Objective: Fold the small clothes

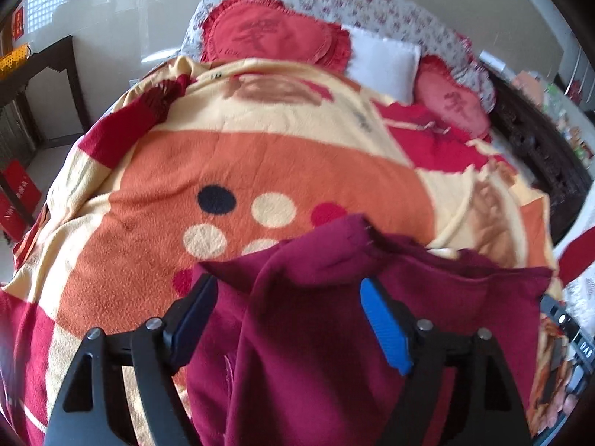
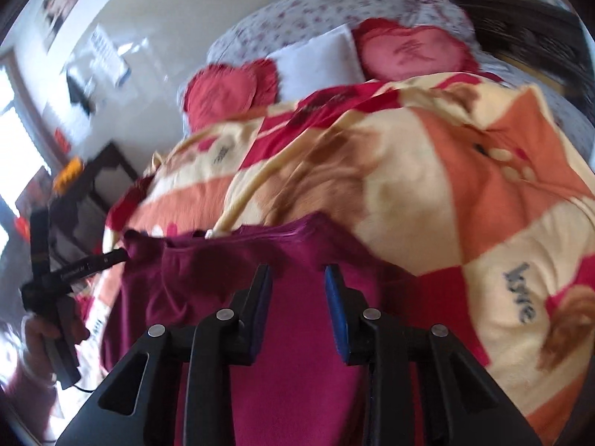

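Observation:
A maroon garment (image 1: 334, 334) lies rumpled on a patterned orange, cream and red blanket (image 1: 260, 160) on a bed. My left gripper (image 1: 286, 293) stands wide open over the garment's upper edge, with cloth under and between the fingers but neither pad pressing it. In the right wrist view the same garment (image 2: 297, 334) spreads below my right gripper (image 2: 297, 277). Its jaws stand a little apart and nothing is pinched between them. The left gripper (image 2: 108, 256) shows at the garment's left corner, held by a hand (image 2: 41, 330). Part of the right gripper (image 1: 557, 316) shows at the right edge.
Two red heart cushions (image 1: 275, 33) (image 1: 452, 109) and a white pillow (image 1: 383, 61) lie at the bed's head against a floral bolster (image 1: 372, 0). A dark wooden table (image 1: 44, 74) stands left of the bed. A dark carved frame (image 1: 539, 148) runs along its right side.

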Demonstrator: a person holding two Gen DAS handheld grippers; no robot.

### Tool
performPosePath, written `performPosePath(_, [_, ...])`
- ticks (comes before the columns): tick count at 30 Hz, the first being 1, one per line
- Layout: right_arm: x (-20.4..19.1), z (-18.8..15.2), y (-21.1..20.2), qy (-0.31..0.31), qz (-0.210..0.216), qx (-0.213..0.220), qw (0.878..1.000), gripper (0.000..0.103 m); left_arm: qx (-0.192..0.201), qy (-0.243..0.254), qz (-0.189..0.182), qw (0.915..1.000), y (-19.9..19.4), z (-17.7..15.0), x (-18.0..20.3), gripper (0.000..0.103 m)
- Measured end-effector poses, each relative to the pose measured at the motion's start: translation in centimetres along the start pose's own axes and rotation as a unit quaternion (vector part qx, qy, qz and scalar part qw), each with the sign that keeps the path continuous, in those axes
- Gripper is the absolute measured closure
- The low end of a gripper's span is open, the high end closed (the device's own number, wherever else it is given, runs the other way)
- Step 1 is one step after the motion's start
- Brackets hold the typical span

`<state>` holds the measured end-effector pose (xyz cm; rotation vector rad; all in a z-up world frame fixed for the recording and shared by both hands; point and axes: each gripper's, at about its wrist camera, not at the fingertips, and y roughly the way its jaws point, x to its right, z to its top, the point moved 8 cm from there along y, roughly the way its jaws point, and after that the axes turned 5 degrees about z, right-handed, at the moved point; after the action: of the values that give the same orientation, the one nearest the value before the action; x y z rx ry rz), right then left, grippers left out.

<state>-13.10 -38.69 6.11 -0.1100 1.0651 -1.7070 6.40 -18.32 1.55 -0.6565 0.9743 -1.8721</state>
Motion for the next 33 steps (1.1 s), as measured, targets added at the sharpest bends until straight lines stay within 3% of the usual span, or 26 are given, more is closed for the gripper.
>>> performPosePath(5, [2.3, 1.2, 3.7, 0.006, -0.054, -0.003, 0.999, 0.092, -0.038, -0.022, 0.027, 0.9987, 4.5, -0.1, -1.2, 0.020])
performPosePath(10, [5.0, 1.1, 6.1, 0.064, -0.045, -0.023, 0.997, 0.095, -0.049, -0.033, 0.016, 0.9982, 5.1, -0.3, -1.8, 0.019])
performPosePath(13, [4.8, 1.0, 4.6, 0.079, -0.027, -0.030, 0.996, 0.095, -0.040, -0.033, 0.017, 0.9985, 3.4, -0.5, -2.5, 0.019])
performPosePath(16, [4.2, 0.0, 1.3, 0.090, 0.001, -0.031, 0.995, 0.090, -0.028, -0.033, -0.007, 0.9990, 0.6, -1.3, -3.2, 0.019])
performPosePath(21, [2.5, -4.9, -4.4, 0.047, 0.017, -0.060, 0.997, 0.087, -0.010, -0.014, -0.016, 0.9997, -3.5, -3.8, -4.6, 0.019])
performPosePath(26, [1.6, -11.2, -5.4, 0.063, 0.034, -0.106, 0.992, 0.086, -0.029, 0.003, -0.011, 0.9995, -4.8, -7.6, -5.2, 0.019])
performPosePath(28, [1.4, -13.3, -4.6, 0.072, 0.037, -0.122, 0.989, 0.091, -0.035, 0.006, -0.007, 0.9993, -5.1, -9.0, -5.3, 0.019])
performPosePath(29, [1.3, -13.7, -4.6, 0.074, 0.039, -0.121, 0.989, 0.103, -0.039, 0.006, -0.004, 0.9992, -5.2, -9.6, -5.5, 0.019])
performPosePath(33, [0.8, -12.7, -7.1, 0.053, 0.024, -0.084, 0.995, 0.103, -0.044, 0.012, 0.002, 0.9990, -5.8, -11.8, -6.2, 0.019])
